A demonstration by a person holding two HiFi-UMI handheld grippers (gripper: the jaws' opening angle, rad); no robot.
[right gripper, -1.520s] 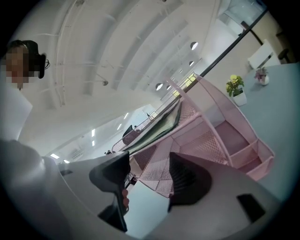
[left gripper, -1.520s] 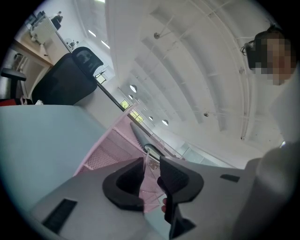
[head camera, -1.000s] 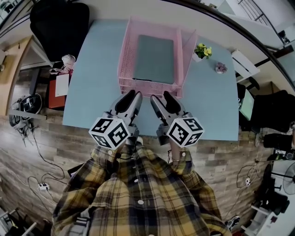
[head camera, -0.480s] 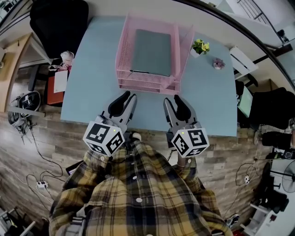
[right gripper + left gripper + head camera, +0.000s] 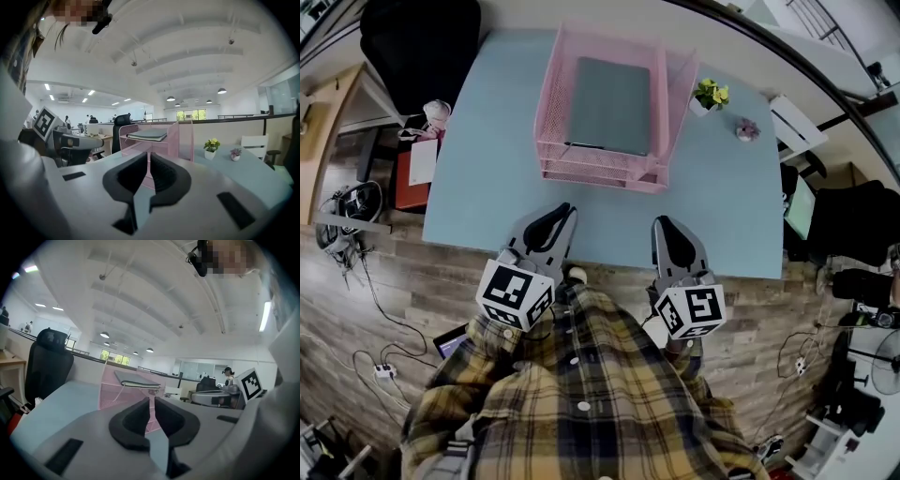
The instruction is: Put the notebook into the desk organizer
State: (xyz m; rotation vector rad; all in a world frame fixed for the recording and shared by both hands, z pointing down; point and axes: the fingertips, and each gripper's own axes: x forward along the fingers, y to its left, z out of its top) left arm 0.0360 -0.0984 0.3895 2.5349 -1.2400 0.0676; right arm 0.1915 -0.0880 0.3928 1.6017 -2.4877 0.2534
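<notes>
The grey notebook (image 5: 609, 105) lies flat in the top tray of the pink wire desk organizer (image 5: 555, 94) at the far side of the light-blue table (image 5: 487, 178). Both grippers hover over the table's near edge, well short of the organizer. My left gripper (image 5: 559, 214) and right gripper (image 5: 667, 225) have just been closing, and nothing is between their jaws. In the left gripper view the gripper (image 5: 151, 401) is shut down to a thin slit, with the organizer (image 5: 110, 392) and notebook (image 5: 136, 379) ahead. The right gripper (image 5: 149, 157) is shut too, facing the organizer (image 5: 183, 138) and notebook (image 5: 147, 135).
A small potted plant with yellow flowers (image 5: 710, 98) and a small purple flower pot (image 5: 747, 131) stand right of the organizer. A black office chair (image 5: 417, 47) is at the table's far left. Cables and bags lie on the wooden floor (image 5: 366, 272).
Both grippers drew back from the organizer toward the person and spread apart. Their jaws went from wide open to closed. The notebook stayed in the top tray.
</notes>
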